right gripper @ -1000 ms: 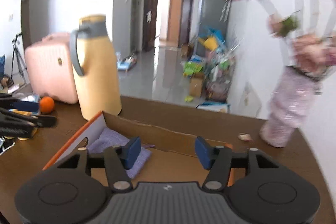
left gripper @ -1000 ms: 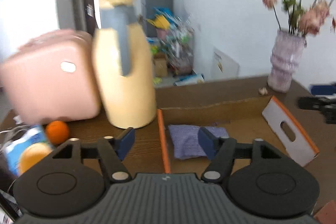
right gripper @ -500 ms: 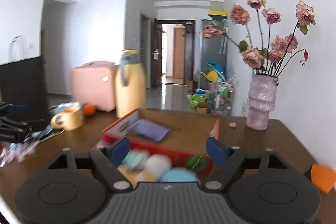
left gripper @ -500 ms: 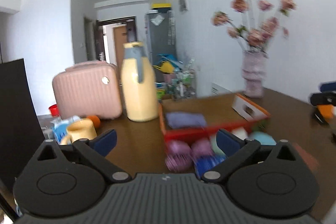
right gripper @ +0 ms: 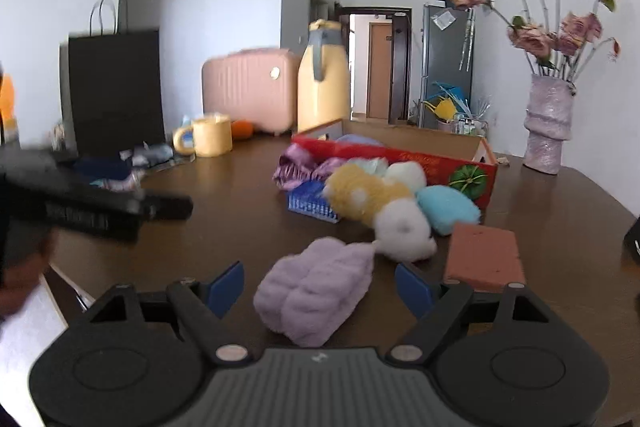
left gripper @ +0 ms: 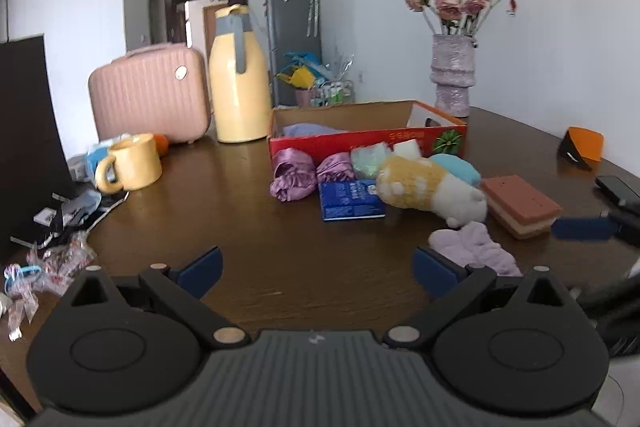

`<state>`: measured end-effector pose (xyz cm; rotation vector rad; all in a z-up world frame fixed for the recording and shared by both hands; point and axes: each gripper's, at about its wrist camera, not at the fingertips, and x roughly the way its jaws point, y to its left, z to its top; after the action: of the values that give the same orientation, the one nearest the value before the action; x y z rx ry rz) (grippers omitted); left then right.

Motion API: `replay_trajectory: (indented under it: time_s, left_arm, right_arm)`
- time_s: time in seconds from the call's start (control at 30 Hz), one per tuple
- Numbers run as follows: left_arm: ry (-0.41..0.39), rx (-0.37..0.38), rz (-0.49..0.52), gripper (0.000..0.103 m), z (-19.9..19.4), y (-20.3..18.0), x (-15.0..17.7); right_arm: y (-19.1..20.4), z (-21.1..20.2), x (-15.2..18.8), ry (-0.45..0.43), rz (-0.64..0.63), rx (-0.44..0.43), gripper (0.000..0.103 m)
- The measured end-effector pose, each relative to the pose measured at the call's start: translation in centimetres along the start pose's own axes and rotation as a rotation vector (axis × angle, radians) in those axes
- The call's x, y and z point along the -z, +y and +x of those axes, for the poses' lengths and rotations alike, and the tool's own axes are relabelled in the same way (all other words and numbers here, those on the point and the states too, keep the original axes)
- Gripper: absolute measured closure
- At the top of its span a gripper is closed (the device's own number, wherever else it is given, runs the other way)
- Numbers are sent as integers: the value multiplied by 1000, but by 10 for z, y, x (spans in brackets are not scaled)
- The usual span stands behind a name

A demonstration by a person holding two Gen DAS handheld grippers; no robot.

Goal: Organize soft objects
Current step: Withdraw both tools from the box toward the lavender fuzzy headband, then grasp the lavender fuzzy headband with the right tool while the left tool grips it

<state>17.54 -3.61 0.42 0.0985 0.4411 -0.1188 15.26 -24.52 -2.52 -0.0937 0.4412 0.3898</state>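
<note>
A red cardboard box [left gripper: 368,139] [right gripper: 400,157] stands on the brown table with a purple cloth [left gripper: 306,129] inside. In front of it lie soft things: a yellow and white plush [left gripper: 424,185] [right gripper: 376,203], purple satin pieces [left gripper: 292,175], a light blue pad [right gripper: 448,213], a blue packet [left gripper: 350,199], a brown sponge [left gripper: 520,205] [right gripper: 484,257]. A fluffy lilac cloth [right gripper: 316,291] [left gripper: 472,251] lies between the fingers of my open right gripper [right gripper: 318,287], untouched. My left gripper [left gripper: 316,267] is open and empty over bare table.
A yellow jug [left gripper: 238,79], a pink case [left gripper: 150,93] and a yellow mug [left gripper: 132,163] stand at the back left. A vase of flowers [left gripper: 452,75] stands at the back right. Wrappers [left gripper: 52,259] litter the left edge. A phone [left gripper: 616,187] lies at the right.
Both grippers have pulled back from over the box toward the near side of the table and opened wider. The lilac cloth now lies between the right fingers.
</note>
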Motion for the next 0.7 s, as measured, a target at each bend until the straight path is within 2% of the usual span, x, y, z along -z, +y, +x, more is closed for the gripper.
replay_trajectory:
  time_s: [0.1,0.2,0.27,0.3,0.4,0.43,0.47,0.53,0.7]
  left_arm:
    - [21,-24,-20,0,6,7,3]
    - [44,-48,-44,0,14,17,6]
    - [57,-65,-65,0,19,24,7]
    - [60,-74,-75,0,21,28,7]
    - [69,-91,-100,0,27,40,7]
    - [76,-95,-107,0,30,42,6]
    - [85,-98,-113,0,34,45,7]
    - [94,-97,-119,0,40,46,6]
    - [101,-24,-131,0,54,36,1]
  right_arm:
    - [12,23,7,49,-26,58,16]
    - [15,46,8,75,-8,56,19]
    - [20,59,7,100,-22,17,37]
    - [26,64,7,106,-52,-5,40]
    - [39,64,6,98,-139,-88,43]
    - [38,62,6,100,-159,-107,40]
    - [36,61,6,106,-167,-92,33]
    - [25,54,6,104,-176,-9,23]
    - [-11,34,4,97,-144,162,22]
